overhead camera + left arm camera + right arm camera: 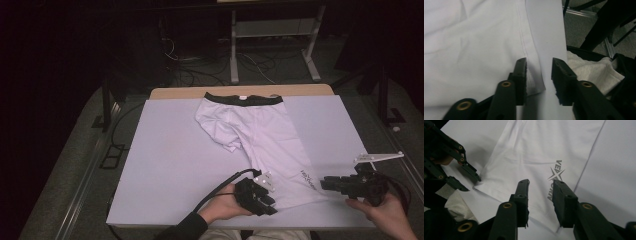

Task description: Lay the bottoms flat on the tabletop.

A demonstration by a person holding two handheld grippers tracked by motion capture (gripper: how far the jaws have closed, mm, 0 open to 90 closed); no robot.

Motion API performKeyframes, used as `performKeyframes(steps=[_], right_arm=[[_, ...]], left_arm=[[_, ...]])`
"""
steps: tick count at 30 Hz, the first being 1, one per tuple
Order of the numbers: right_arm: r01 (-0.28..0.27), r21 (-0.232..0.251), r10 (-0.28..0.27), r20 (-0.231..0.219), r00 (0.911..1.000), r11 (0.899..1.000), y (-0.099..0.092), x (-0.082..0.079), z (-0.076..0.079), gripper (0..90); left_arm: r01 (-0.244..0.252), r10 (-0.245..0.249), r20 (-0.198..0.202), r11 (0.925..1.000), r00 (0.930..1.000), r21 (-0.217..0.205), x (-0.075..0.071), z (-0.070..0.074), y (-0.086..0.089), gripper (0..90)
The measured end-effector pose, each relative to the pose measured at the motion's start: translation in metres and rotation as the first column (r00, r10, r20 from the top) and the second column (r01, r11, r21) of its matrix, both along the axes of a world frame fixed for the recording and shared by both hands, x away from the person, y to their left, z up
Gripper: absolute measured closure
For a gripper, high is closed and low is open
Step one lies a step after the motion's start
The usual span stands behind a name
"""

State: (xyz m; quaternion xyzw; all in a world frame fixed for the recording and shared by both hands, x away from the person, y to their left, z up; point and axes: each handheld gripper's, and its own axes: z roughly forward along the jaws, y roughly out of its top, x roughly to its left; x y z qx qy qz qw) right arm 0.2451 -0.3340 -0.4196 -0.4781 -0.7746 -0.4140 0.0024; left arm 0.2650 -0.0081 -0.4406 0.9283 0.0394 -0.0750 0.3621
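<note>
White shorts (260, 135) with a black waistband (243, 99) lie flat on the pale table cover (170, 160), one leg folded inward. The other leg reaches toward me and carries a grey logo (555, 176). My left gripper (270, 204) is at that leg's near hem corner. Its jaws are open in the left gripper view (539, 72), with the stitched hem corner (534, 85) lying between them. My right gripper (324, 183) stands open over the same hem beside the logo (540, 186). The left gripper (472, 183) shows there at the hem's other corner.
The table's near edge runs just under both hands. A pale textured cloth (594, 72) lies below that edge. Behind the table stand a metal frame (272, 30) and loose cables (200, 70) on the floor. Bare cover lies left of the shorts.
</note>
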Motion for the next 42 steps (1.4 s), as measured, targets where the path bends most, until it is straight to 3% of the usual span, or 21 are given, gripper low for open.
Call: performKeyframes(steps=[3,7,15,18,19,20,21,31,33,35,37,42], right_arm=[[-0.004,-0.007,0.004,0.022,0.9998,1.000,0.002,0.000,0.000,55.3],[-0.001,-0.003,0.001,0.032,0.9995,1.000,0.002,0.000,-0.001,48.0],[0.027,-0.019,-0.026,0.055,0.9982,0.999,0.009,0.002,0.000,17.4],[0.040,-0.018,-0.039,0.068,0.9969,0.999,0.011,0.003,0.002,12.3],[0.042,-0.015,-0.041,0.070,0.9967,0.999,0.012,0.003,0.003,7.4],[0.042,-0.015,-0.041,0.075,0.9964,0.999,0.012,0.004,0.003,1.6],[0.044,-0.011,-0.042,0.083,0.9957,0.999,0.014,0.004,0.004,0.0],[0.020,0.015,-0.021,0.124,0.9920,1.000,0.020,0.008,0.013,0.0],[0.011,0.025,-0.014,0.139,0.9902,1.000,0.024,0.012,0.018,0.0],[0.010,0.026,-0.014,0.148,0.9889,1.000,0.027,0.014,0.021,0.0],[0.006,0.033,-0.011,0.157,0.9875,0.999,0.030,0.017,0.026,0.0],[0.001,0.042,-0.009,0.172,0.9851,0.999,0.038,0.026,0.034,0.0]], left_arm=[[-0.018,0.018,-0.006,0.9996,0.9998,-0.022,0.002,0.002,0.003,49.1],[-0.024,0.024,-0.010,0.9991,0.9997,-0.036,0.003,0.004,0.006,43.6],[-0.064,0.063,-0.017,0.9937,0.9979,-0.092,0.009,0.013,0.017,26.6],[-0.092,0.090,-0.027,0.9894,0.9956,-0.113,0.014,0.017,0.023,16.2],[-0.099,0.097,-0.025,0.9880,0.9950,-0.118,0.015,0.018,0.025,9.5],[-0.107,0.104,-0.025,0.9869,0.9942,-0.121,0.016,0.018,0.026,9.5],[-0.122,0.119,-0.030,0.9845,0.9924,-0.126,0.018,0.019,0.028,0.8],[-0.196,0.204,0.028,0.9651,0.9785,-0.173,0.032,0.037,0.052,0.1],[-0.221,0.232,0.031,0.9558,0.9723,-0.194,0.034,0.043,0.060,0.1],[-0.228,0.242,0.048,0.9535,0.9692,-0.197,0.037,0.049,0.068,0.1],[-0.252,0.270,0.060,0.9451,0.9611,-0.208,0.039,0.055,0.078,0.1],[-0.294,0.316,0.092,0.9355,0.9442,-0.196,0.045,0.069,0.102,0.1]])
